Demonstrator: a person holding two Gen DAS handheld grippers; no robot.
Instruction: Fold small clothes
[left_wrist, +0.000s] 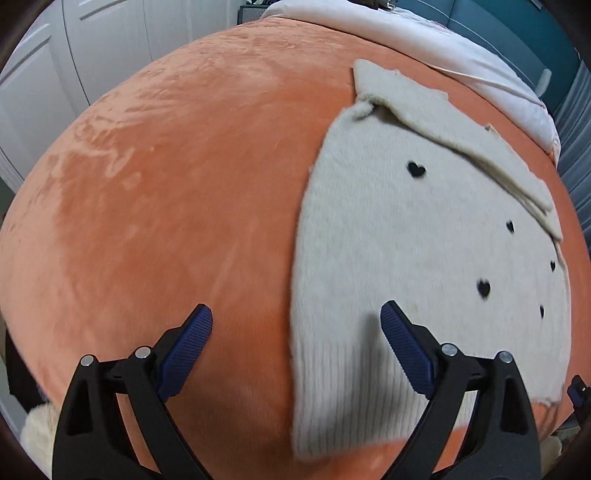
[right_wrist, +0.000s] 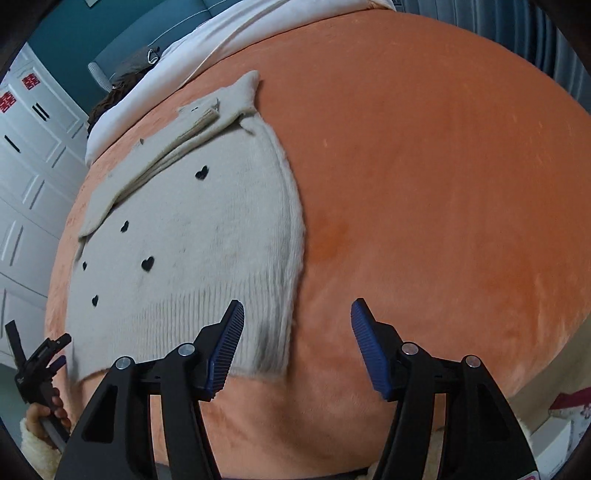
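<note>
Sweater (left_wrist: 424, 236), cream with black hearts, lies flat near the bed's (left_wrist: 166, 184) front edge, sleeves already folded across its top, while left gripper (left_wrist: 295, 332) and right gripper (right_wrist: 297, 332) hover with fingers spread wide and empty over the ribbed hem, seemingly ready to pinch its two corners for the next fold

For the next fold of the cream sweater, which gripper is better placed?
Roughly even. Left gripper straddles the sweater's left hem corner, right gripper its right one. Both are open, and neither is gripping yet.

Sweater (left_wrist: 424, 236): cream, black heart motifs. Blanket (left_wrist: 166, 184): orange plush. Gripper pads (left_wrist: 184, 350): blue. Headboard (right_wrist: 110, 33): teal.
</note>
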